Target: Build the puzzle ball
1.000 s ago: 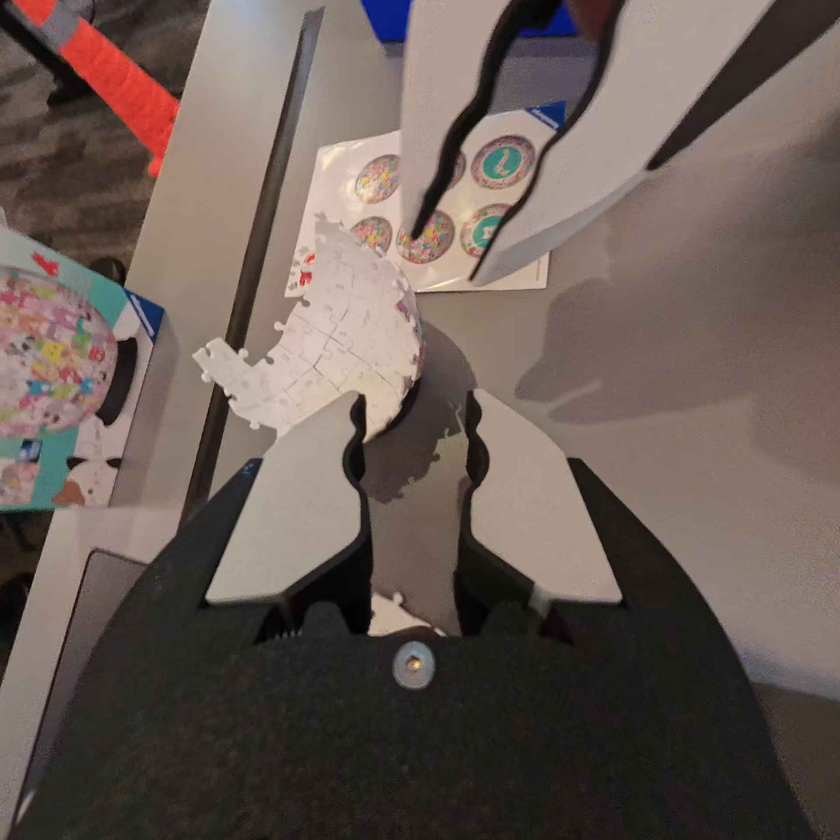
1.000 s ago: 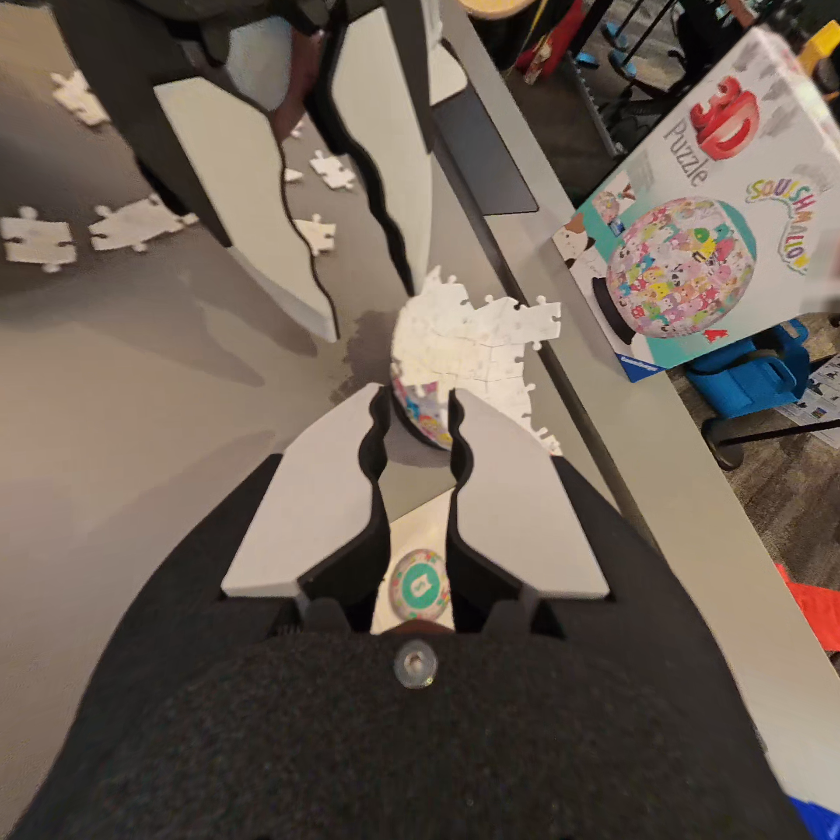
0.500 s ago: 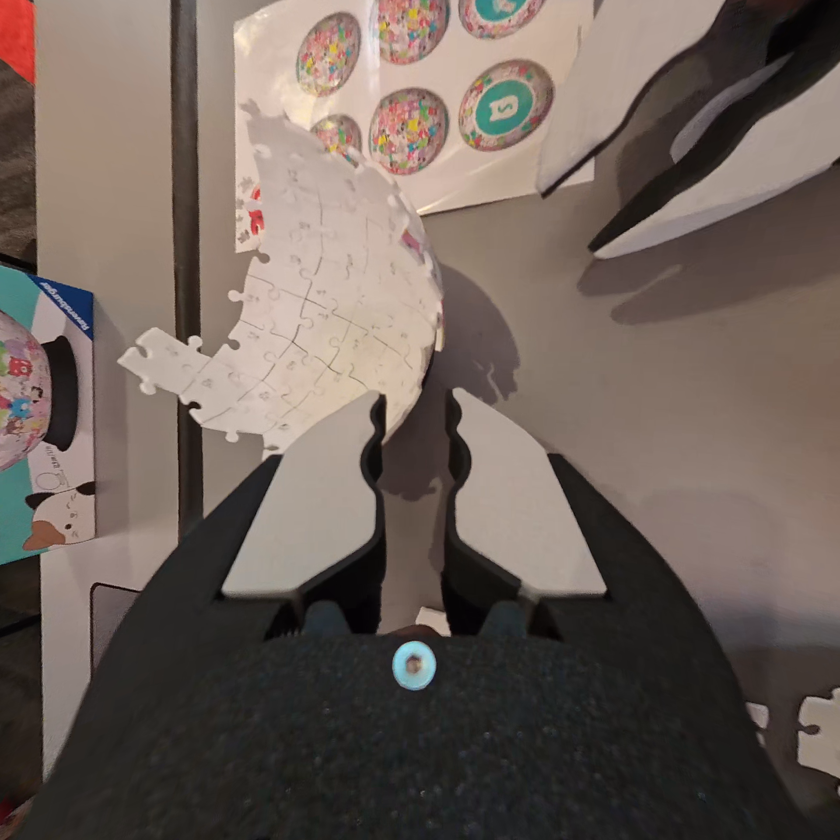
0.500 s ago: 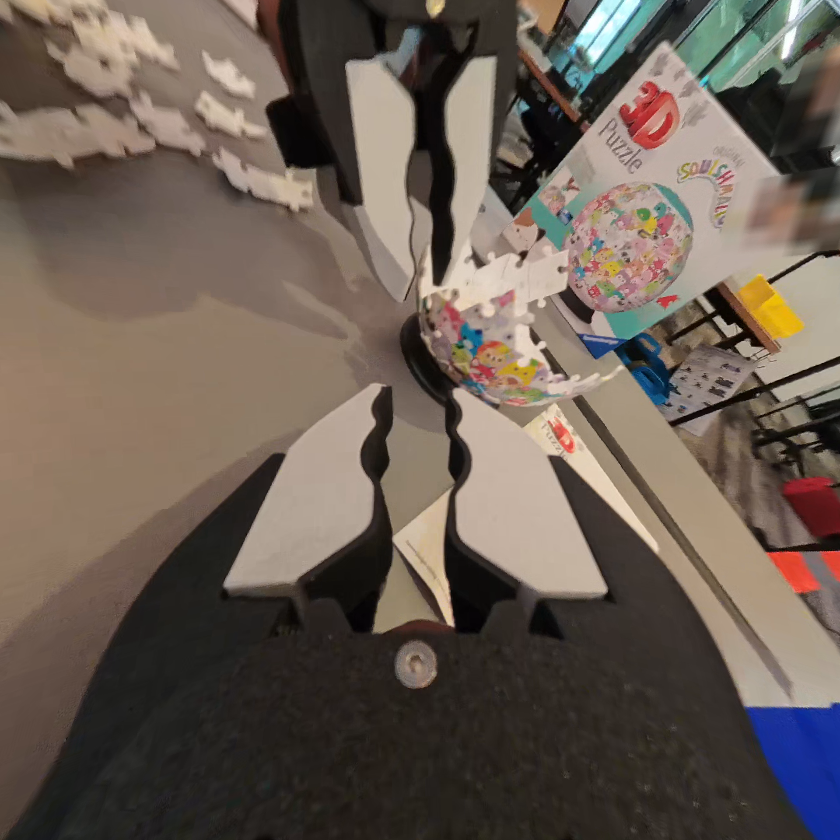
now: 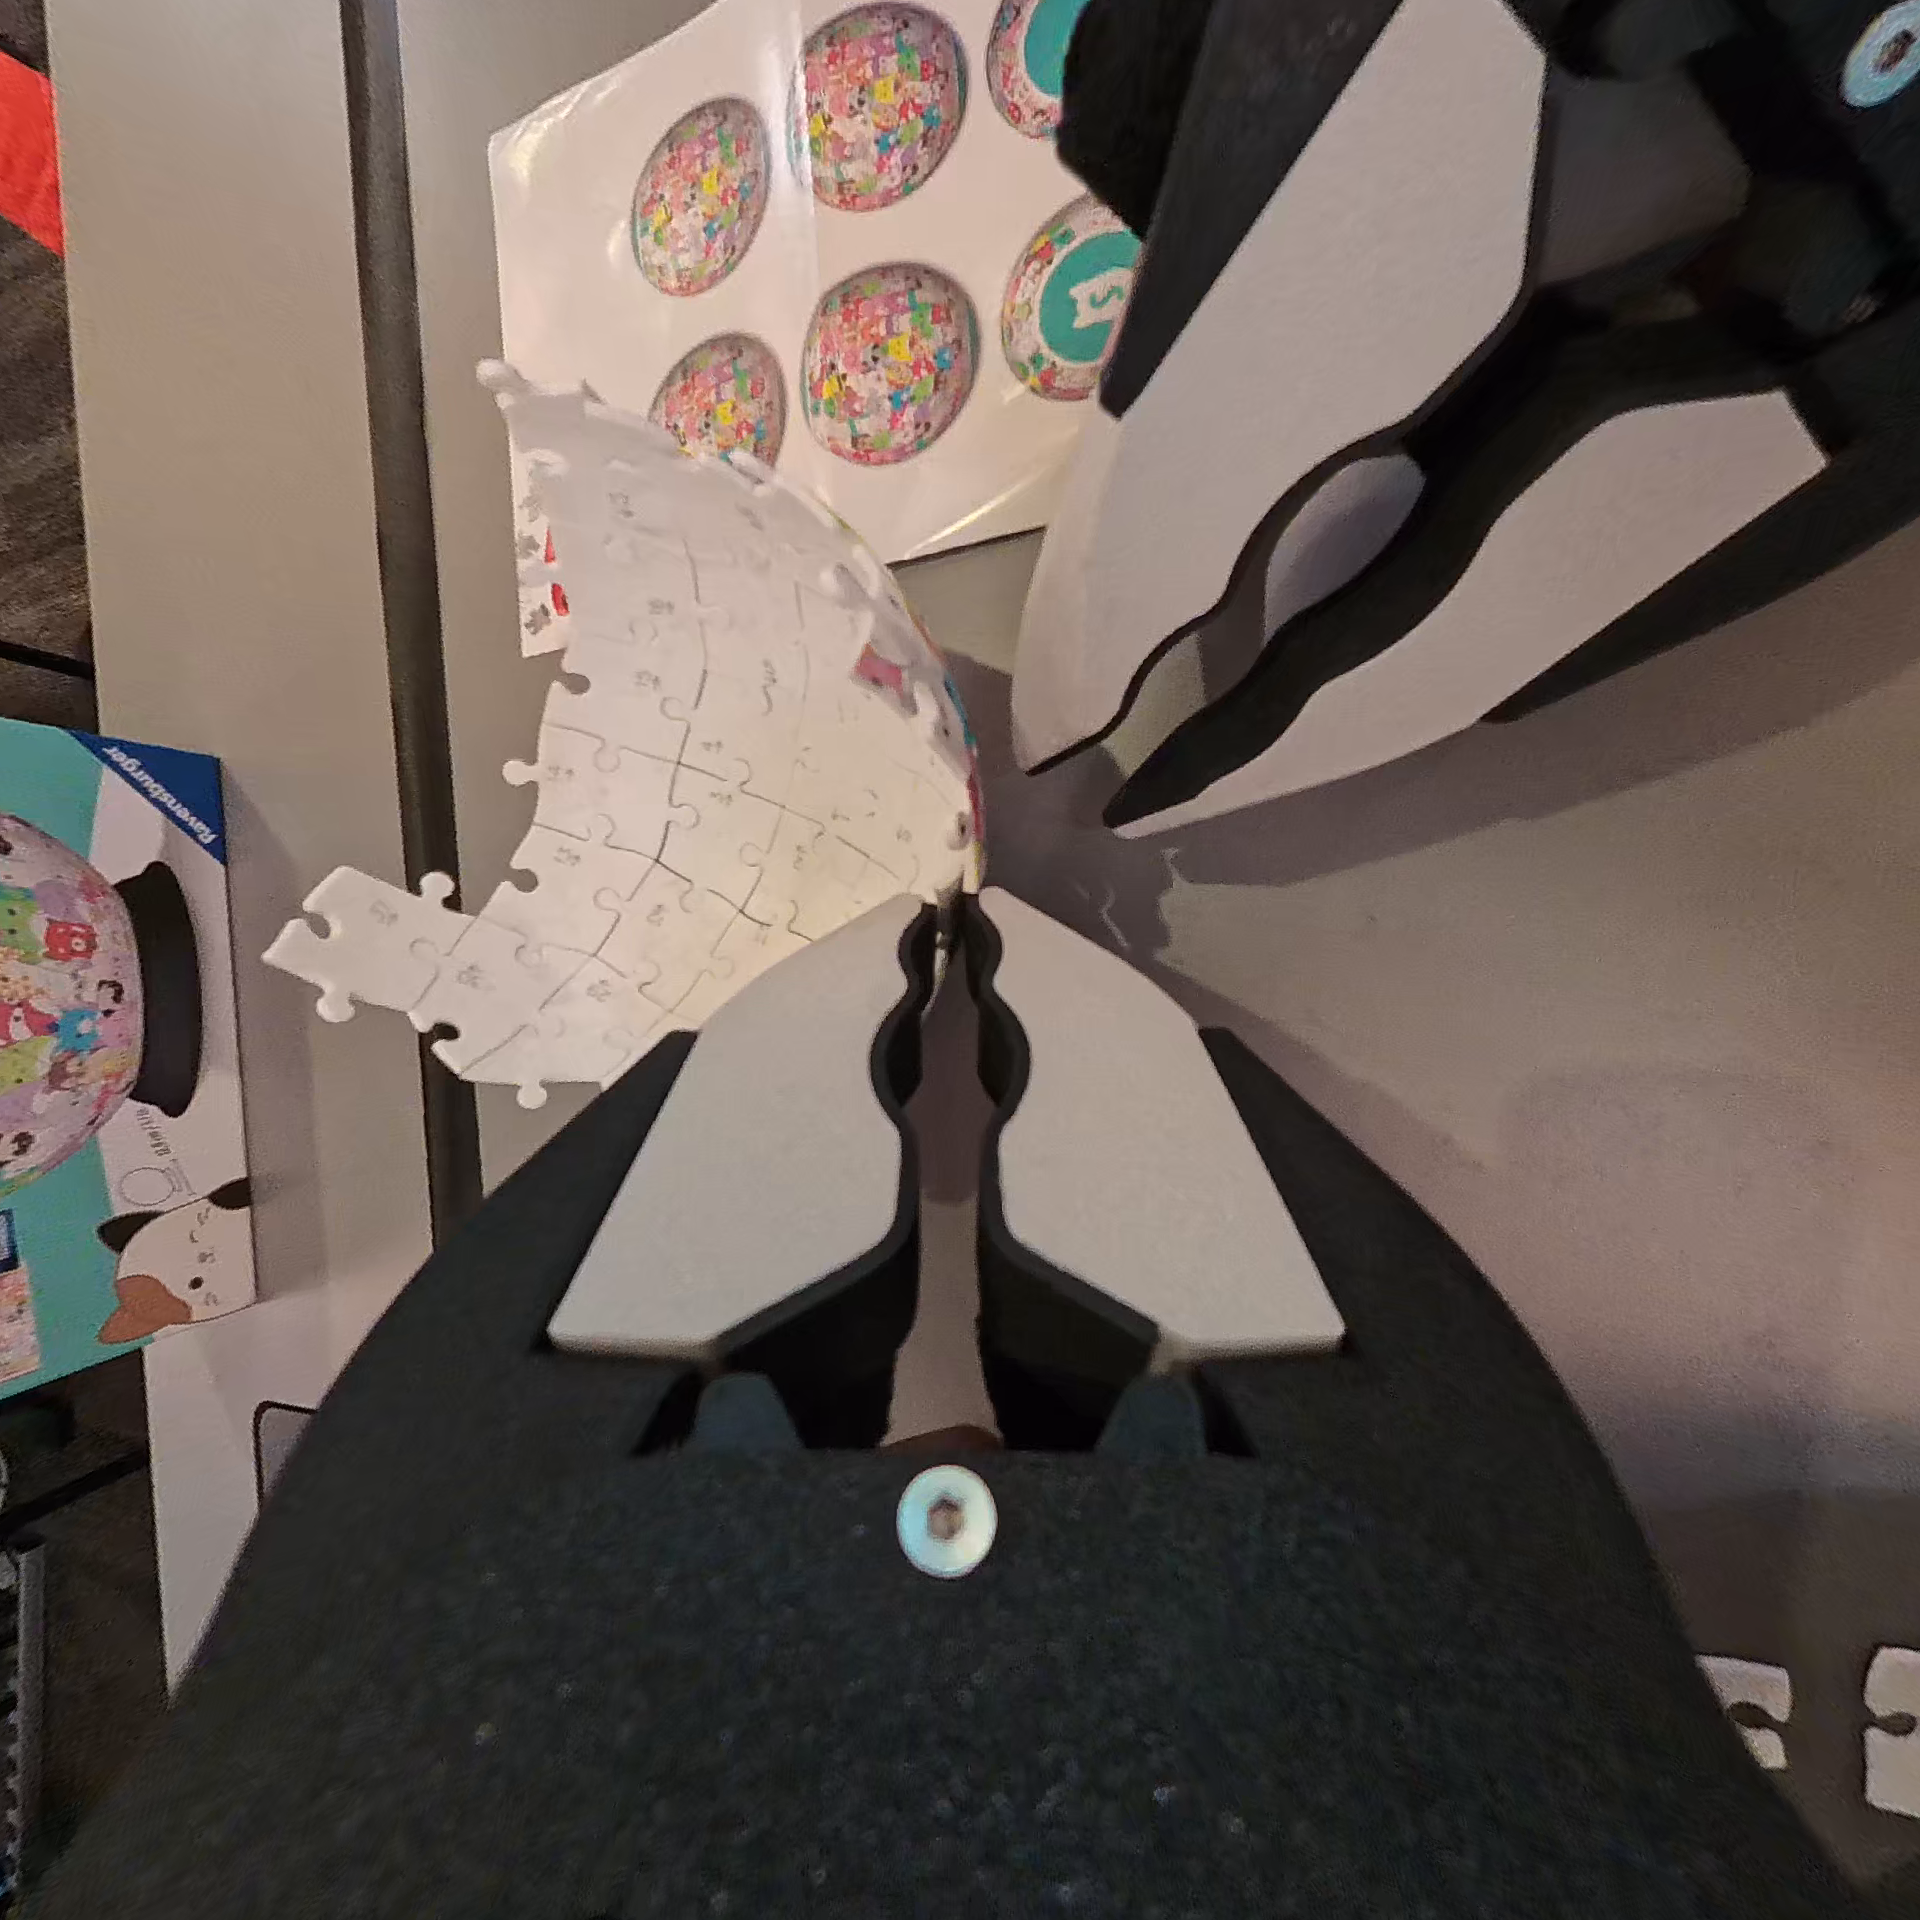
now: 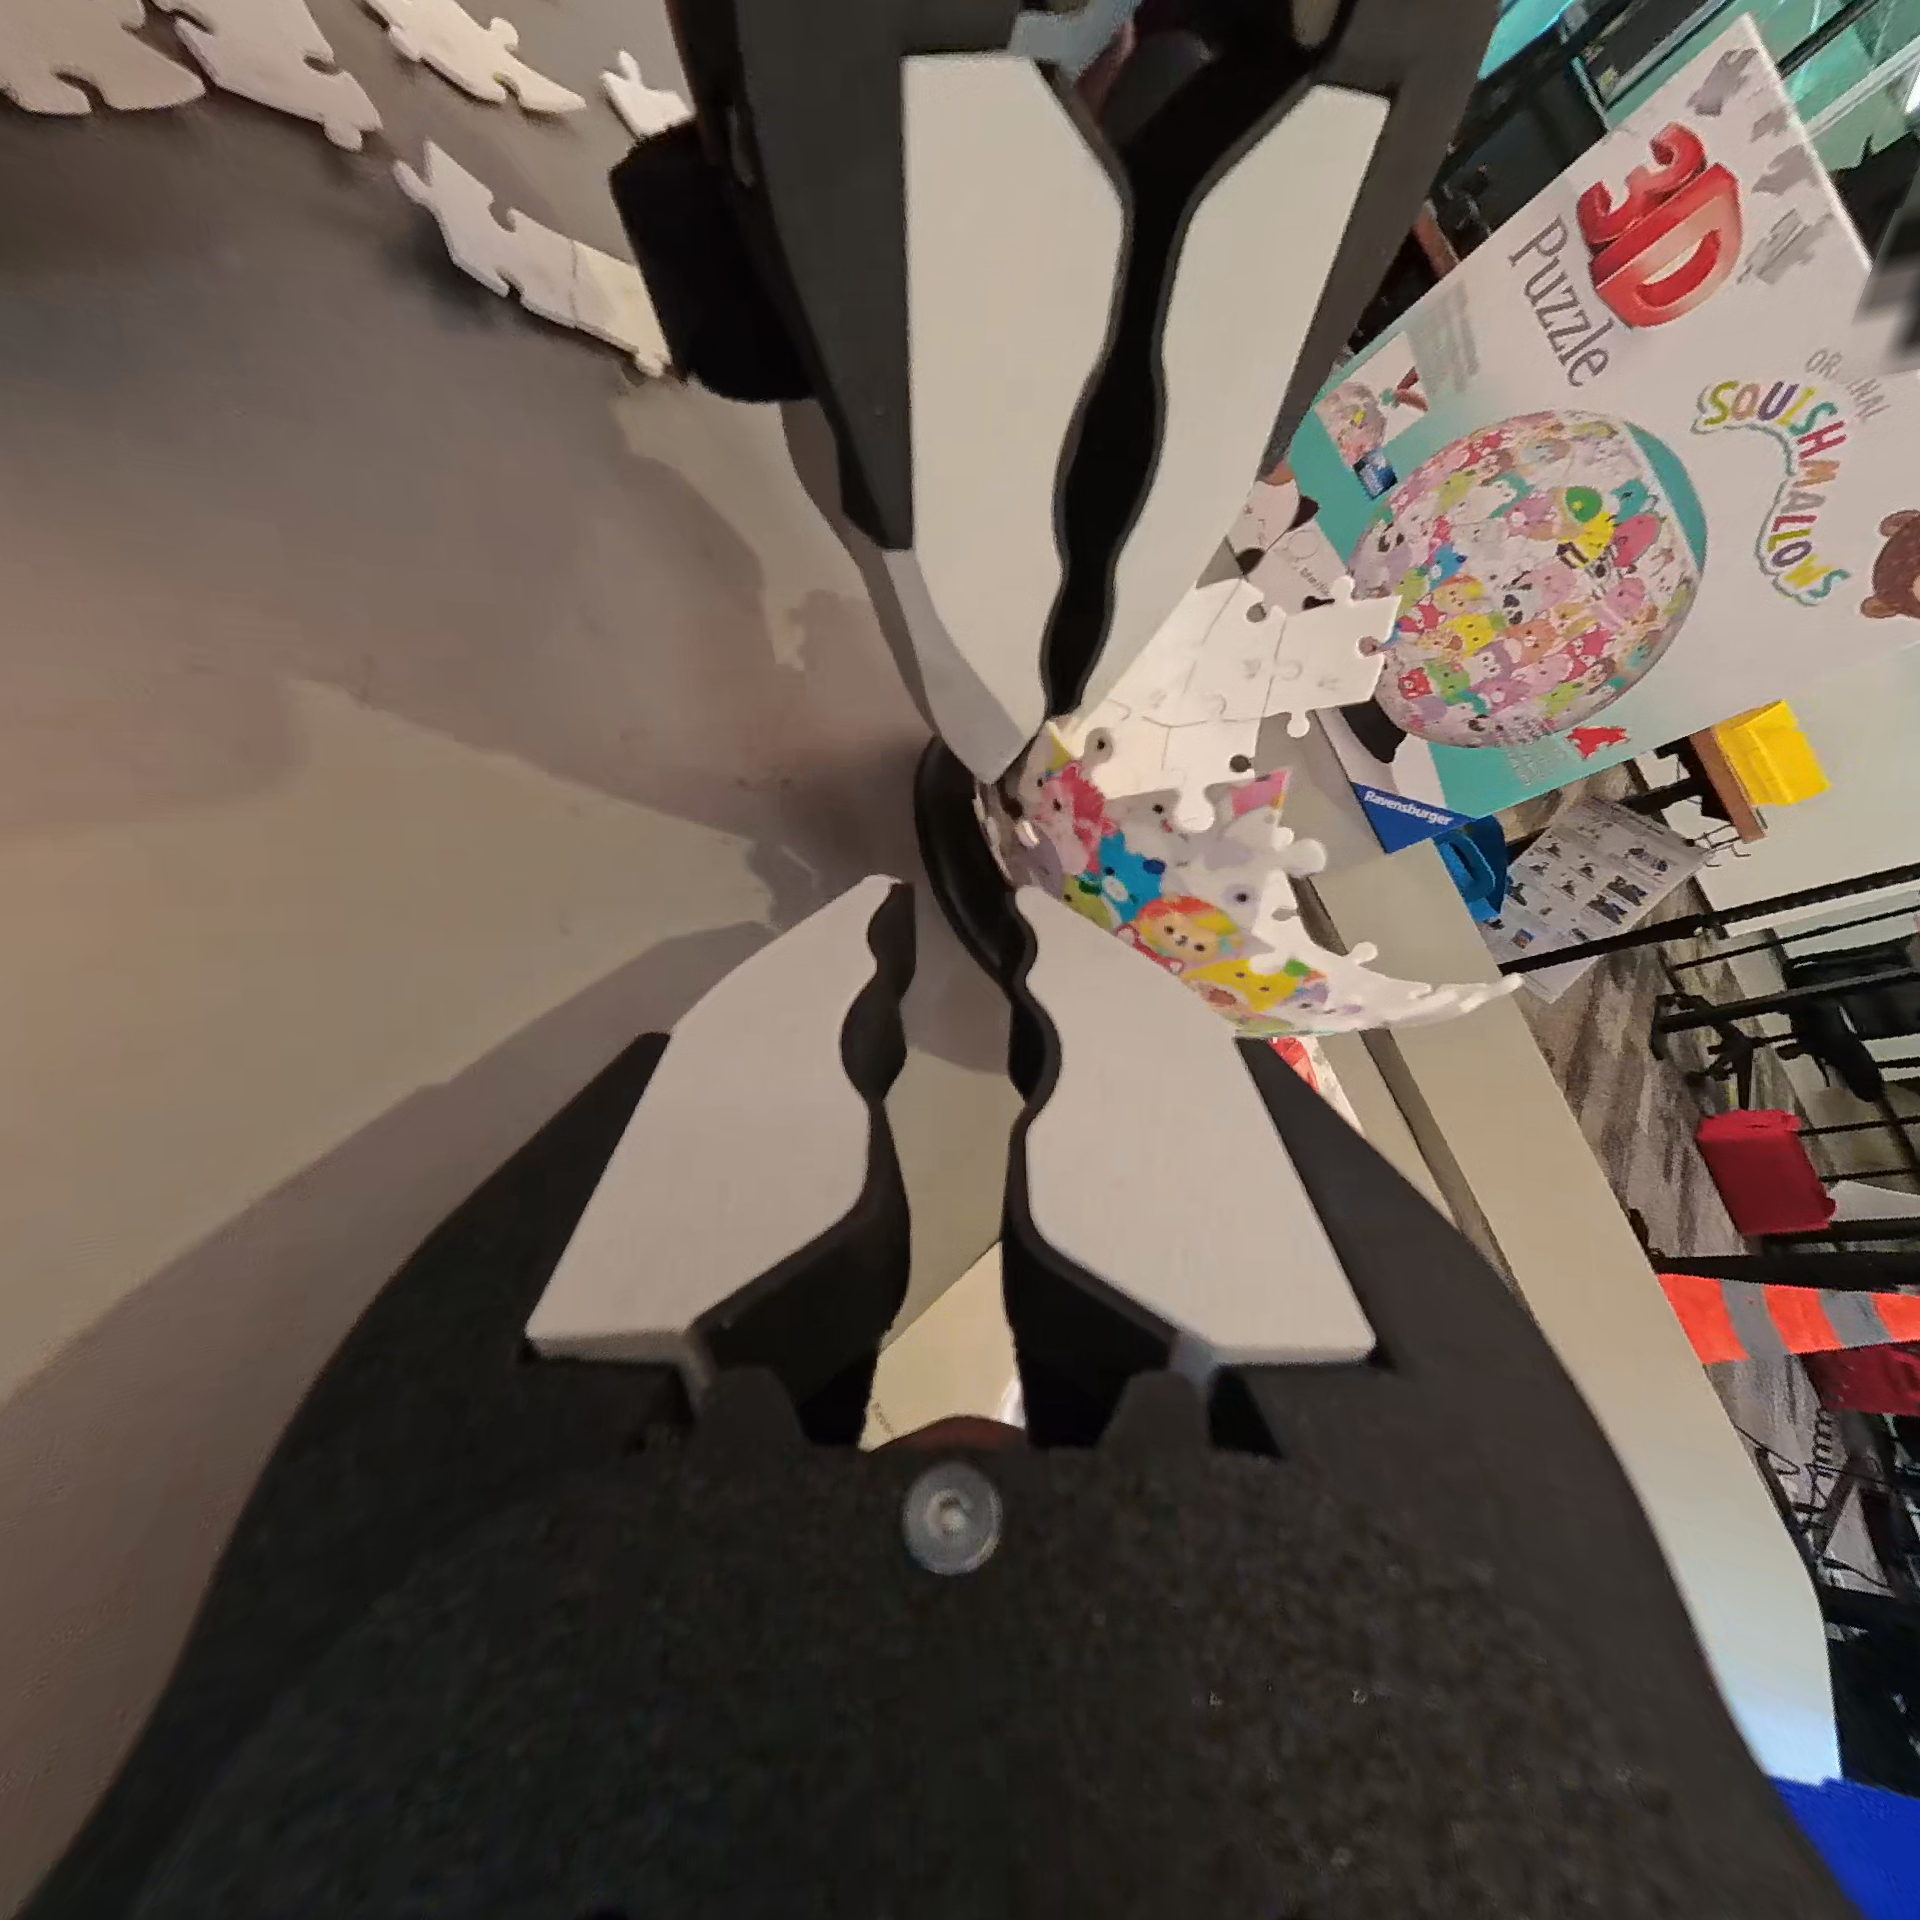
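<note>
Left hand-held gripper [image 5: 945,920] pinched on shell [image 5: 727,790] rim for steadying; right hand-held gripper [image 6: 961,904] open, empty, beside shell.

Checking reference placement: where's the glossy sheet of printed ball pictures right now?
Left wrist view, top centre: the glossy sheet of printed ball pictures lies flat on the grey table, behind the half-built puzzle ball.

Both my grippers are the same build: the left gripper [image 5: 948,914] and the right gripper [image 6: 961,902] each have a matte black, grainy-textured body that widens toward the camera. A single silver hex-socket screw [image 5: 945,1522] sits dead centre on each body, and it shows again on mine [image 6: 952,1525]. Fingers [image 5: 769,1122] are flat pale-grey plates tapering to points, backed by black pads with wavy, scalloped inner edges [image 6: 878,1039].
</note>
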Available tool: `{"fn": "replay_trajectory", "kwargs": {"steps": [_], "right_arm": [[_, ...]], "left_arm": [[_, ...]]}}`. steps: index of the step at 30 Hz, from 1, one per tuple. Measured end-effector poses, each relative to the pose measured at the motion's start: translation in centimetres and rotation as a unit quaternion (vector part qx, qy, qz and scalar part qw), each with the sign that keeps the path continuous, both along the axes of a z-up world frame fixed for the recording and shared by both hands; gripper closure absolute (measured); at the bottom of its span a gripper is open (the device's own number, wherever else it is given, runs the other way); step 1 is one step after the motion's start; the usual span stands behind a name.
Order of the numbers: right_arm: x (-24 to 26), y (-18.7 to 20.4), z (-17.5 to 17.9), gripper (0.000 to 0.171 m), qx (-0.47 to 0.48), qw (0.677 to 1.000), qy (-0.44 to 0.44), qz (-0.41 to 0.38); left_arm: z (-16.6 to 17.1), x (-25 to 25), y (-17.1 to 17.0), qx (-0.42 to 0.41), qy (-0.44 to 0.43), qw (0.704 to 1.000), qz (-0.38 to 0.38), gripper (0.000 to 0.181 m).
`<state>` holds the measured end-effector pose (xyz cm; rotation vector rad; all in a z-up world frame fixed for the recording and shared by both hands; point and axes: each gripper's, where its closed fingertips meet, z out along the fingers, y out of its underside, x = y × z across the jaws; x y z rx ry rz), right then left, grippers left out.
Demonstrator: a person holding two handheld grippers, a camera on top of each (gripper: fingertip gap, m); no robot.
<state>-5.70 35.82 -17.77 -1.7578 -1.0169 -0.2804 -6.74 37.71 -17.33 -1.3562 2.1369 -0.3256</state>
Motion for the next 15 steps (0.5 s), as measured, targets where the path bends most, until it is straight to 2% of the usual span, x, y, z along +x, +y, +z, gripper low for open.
{"fn": "replay_trajectory", "kwargs": {"steps": [15], "right_arm": [[-0.9,0.7,1.1,0.160,0.021,1.000,0.007,0.018]], "left_arm": [[-0.1,-0.2,0.0,-0.013,0.009,1.000,0.004,0.178]]}}
